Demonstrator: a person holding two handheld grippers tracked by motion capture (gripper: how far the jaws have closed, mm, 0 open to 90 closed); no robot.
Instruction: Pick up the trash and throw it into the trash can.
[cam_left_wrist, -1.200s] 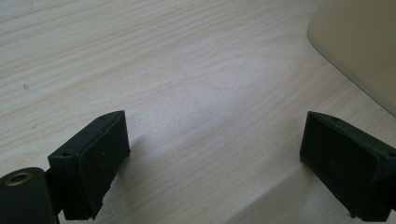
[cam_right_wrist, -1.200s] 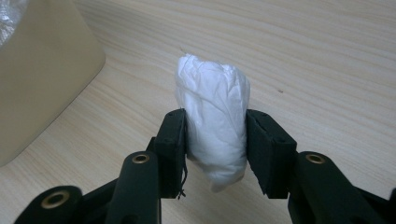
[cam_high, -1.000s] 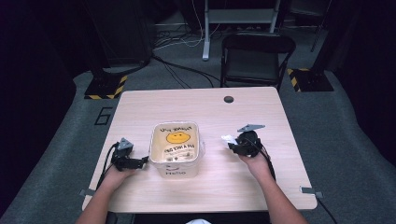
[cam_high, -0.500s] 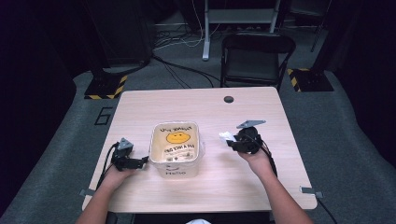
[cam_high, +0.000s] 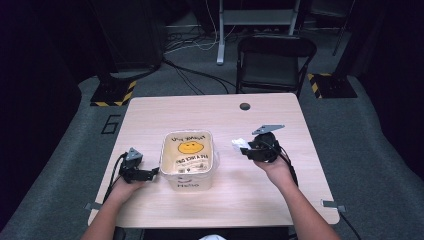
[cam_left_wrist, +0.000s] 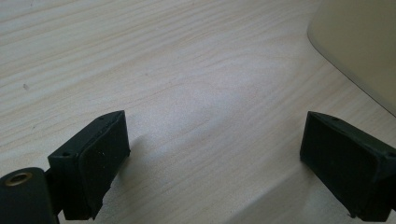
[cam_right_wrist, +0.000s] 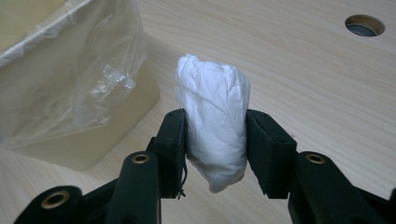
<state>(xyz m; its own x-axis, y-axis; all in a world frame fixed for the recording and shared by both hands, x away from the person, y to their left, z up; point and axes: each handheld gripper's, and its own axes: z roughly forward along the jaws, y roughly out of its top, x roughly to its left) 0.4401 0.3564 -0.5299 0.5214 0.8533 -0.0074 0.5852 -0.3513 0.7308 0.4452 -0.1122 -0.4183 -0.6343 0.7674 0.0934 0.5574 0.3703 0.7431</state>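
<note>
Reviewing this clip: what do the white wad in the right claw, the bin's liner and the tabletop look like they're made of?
White wad: crumpled tissue or thin plastic, matte with soft creases; can't tell which. The right claw is shut on it. Liner of the bin: thin clear plastic film, glossy and wrinkled. Table: pale wood-grain surface, likely laminate, smooth and low-sheen.

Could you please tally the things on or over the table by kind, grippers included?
Grippers: 2, left and right
Bins lined with a bag: 1
White wads: 1, clamped in the right gripper
Total: 4
</note>
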